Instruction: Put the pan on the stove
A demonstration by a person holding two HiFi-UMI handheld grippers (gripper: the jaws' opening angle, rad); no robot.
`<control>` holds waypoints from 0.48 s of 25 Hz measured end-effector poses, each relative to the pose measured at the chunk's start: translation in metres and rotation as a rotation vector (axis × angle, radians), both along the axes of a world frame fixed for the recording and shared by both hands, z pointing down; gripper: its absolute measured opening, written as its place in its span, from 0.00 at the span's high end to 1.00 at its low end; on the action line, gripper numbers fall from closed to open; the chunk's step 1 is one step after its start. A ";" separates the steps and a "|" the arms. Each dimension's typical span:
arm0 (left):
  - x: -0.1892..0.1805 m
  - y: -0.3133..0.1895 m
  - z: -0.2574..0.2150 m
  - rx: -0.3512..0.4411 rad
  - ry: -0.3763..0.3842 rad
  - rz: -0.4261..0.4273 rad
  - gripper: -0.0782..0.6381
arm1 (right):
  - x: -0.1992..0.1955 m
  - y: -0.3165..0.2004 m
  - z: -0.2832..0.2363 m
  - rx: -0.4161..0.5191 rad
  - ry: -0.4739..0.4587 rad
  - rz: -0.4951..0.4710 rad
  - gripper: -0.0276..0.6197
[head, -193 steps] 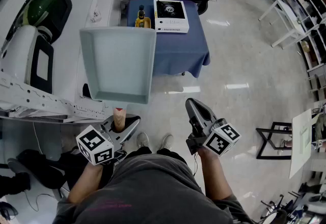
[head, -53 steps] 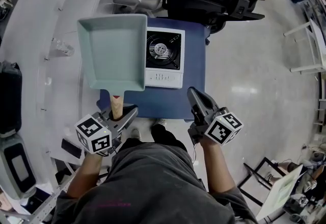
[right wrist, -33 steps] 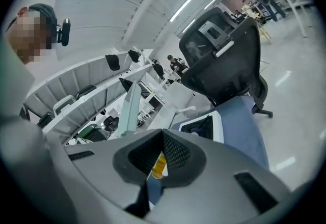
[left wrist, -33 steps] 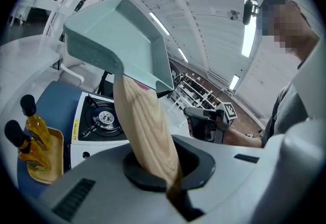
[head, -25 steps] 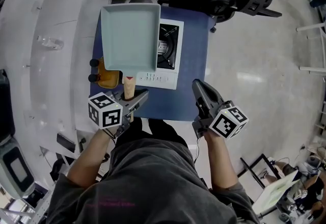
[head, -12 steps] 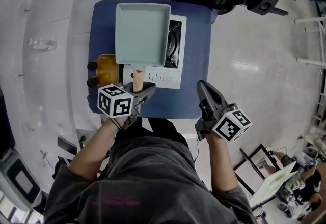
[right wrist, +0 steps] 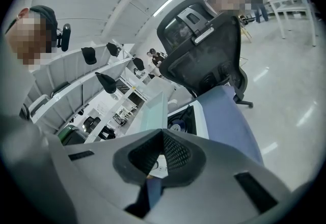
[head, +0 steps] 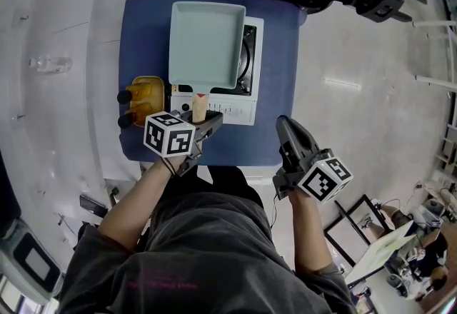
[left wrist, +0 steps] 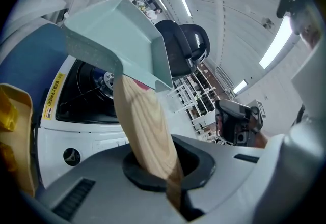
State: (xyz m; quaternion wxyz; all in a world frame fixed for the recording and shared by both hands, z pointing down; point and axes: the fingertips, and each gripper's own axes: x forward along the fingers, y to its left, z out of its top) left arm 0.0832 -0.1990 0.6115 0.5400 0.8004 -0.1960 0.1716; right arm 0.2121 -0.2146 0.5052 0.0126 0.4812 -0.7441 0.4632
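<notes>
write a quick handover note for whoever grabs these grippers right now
Left gripper: shut on the wooden handle of the pan.
Right gripper: shut, empty, off to the right of the stove, near the front edge of the blue table.
Pan: in the air over the stove's burner, not yet set down.
Done: pan gripped and lined up above the stove.
Left: lower it onto the burner, then let go of the handle.

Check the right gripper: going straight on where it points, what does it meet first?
Most likely the stove, at its front right corner: the right gripper aims slightly left toward it. Depth is unclear, so it might touch the blue tablecloth just short of it.
</notes>
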 end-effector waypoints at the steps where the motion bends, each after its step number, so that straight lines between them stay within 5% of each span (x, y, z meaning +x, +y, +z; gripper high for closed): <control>1: 0.000 -0.001 0.003 -0.006 -0.002 0.001 0.89 | 0.000 0.000 0.002 -0.004 0.000 0.001 0.95; 12: 0.007 0.002 0.023 -0.079 -0.010 0.001 0.89 | 0.002 -0.006 0.013 -0.028 -0.001 0.002 0.95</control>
